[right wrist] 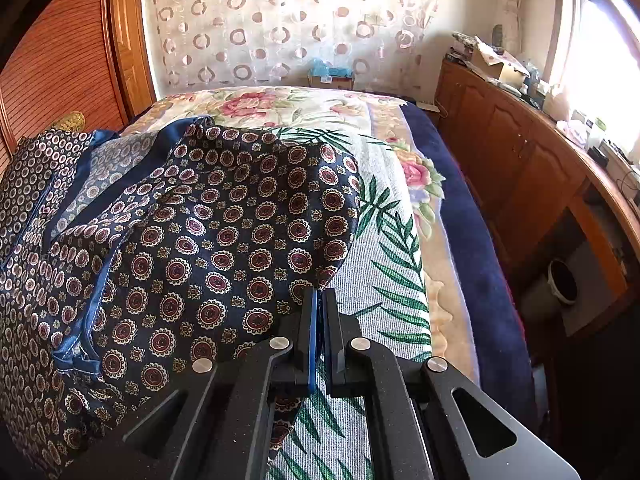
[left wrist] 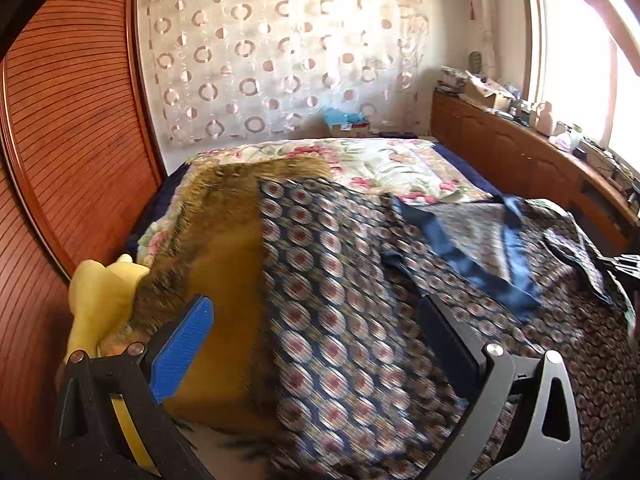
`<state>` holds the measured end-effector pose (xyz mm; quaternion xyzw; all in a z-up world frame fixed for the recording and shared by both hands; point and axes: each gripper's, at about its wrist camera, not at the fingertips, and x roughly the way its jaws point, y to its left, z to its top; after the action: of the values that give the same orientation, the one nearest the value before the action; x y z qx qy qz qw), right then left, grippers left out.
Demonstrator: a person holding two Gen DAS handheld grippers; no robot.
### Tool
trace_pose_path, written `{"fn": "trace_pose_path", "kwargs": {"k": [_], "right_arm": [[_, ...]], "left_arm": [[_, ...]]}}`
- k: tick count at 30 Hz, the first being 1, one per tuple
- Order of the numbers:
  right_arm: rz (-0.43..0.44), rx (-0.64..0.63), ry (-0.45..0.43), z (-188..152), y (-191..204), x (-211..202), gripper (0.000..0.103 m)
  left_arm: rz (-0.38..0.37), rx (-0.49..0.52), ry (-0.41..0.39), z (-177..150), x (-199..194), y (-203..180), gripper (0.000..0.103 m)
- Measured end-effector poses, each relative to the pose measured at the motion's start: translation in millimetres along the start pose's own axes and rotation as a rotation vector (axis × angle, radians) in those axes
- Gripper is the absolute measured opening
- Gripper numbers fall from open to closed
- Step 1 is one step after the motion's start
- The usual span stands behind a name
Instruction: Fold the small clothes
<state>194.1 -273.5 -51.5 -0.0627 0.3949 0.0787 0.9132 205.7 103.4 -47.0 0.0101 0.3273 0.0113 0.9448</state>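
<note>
While spread on one bed [right wrist: 452, 216], one patterned garment [right wrist: 224, 220], two grippers

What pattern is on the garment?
Navy garment with red-and-cream round medallions, blue trim; clearest in right wrist view.

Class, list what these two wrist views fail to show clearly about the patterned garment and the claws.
- Left wrist view: patterned garment is motion-blurred, so its folds are unclear.
- Right wrist view: right claw hides the pinched edge; the garment's left part is cut off.
- Left wrist view: whether the open left claw touches cloth is unclear.
</note>
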Motion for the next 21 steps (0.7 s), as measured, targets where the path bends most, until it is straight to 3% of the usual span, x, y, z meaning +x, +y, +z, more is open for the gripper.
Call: {"fn": "trace_pose_path", "kwargs": {"k": [2,4,8,12,21], "right_arm": [[-0.004,-0.004,0.000,0,-1,2,0.002],[-0.024,-0.024,0.000,0,0,0,0.002],[-0.041,-0.040,0.000,0,2,0,0.002],[-0.015,-0.018,-0.001,0,-1,0,0.002],[-0.027,-0.029,0.000,1,0,1,0.002]], "left_arm": [[0.016,-0.013,0.029,6,13,11,0.100],[0.029,-0.033,0.065,11,26,19,0.090],[-0.002,-0.070,0.095,16,42,33,0.076],[-0.038,-0.086,0.112,22,50,32,0.055],[-0.041,-0.072,0.161,41,74,31,0.052]]}}
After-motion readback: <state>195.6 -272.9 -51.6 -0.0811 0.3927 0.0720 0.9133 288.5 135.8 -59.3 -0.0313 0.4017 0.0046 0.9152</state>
